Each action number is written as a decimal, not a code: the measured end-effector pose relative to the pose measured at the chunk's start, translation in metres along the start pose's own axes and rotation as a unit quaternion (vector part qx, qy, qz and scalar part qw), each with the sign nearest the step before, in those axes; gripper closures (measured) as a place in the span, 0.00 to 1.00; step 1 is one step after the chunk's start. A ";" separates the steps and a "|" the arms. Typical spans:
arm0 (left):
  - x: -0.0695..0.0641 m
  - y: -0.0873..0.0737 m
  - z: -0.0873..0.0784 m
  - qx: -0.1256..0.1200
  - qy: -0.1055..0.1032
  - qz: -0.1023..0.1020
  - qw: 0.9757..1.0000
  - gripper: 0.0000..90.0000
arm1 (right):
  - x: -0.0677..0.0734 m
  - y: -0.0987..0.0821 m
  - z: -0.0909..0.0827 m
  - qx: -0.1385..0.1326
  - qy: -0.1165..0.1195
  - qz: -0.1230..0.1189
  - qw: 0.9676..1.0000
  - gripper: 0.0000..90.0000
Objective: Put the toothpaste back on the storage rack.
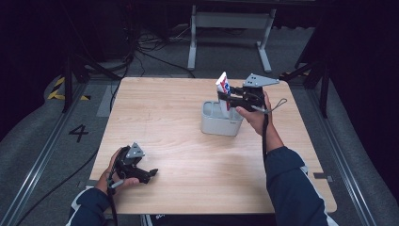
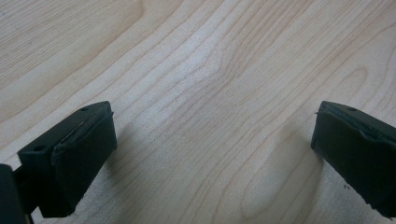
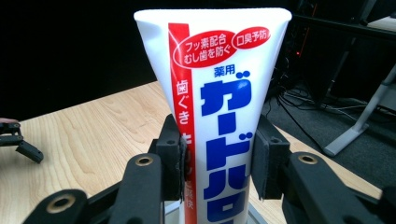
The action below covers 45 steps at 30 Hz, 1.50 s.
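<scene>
The toothpaste tube is clamped upright between the right gripper fingers — above the grey bin; the left gripper is held open over the table.

Left claw agape, right claw clamped

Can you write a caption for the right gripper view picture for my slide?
The right tool squeezes a white toothpaste tube with blue and red writing, held upright above the wooden table.
</scene>
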<state>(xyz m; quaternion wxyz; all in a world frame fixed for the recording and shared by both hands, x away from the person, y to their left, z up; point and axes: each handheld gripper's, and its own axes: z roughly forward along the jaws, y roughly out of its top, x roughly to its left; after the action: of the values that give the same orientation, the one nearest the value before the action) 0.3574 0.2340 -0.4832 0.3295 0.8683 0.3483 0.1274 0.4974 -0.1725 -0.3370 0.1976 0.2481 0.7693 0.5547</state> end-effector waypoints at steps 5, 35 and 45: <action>0.000 0.000 0.000 0.000 0.000 0.000 1.000 0.01 | -0.001 -0.003 0.003 0.004 -0.004 0.002 1.000 0.69; 0.000 0.000 0.000 -0.002 0.001 0.001 1.000 0.01 | 0.000 -0.035 0.006 0.080 -0.012 -0.015 0.997 0.66; 0.000 0.000 0.000 -0.002 0.001 0.001 1.000 0.01 | -0.003 -0.044 0.004 0.090 -0.009 -0.001 0.996 0.66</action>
<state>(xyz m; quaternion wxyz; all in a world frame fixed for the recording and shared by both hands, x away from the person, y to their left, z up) 0.3575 0.2340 -0.4836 0.3307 0.8678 0.3476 0.1293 0.4953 -0.1826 -0.3797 0.1817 0.2692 0.8142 0.4812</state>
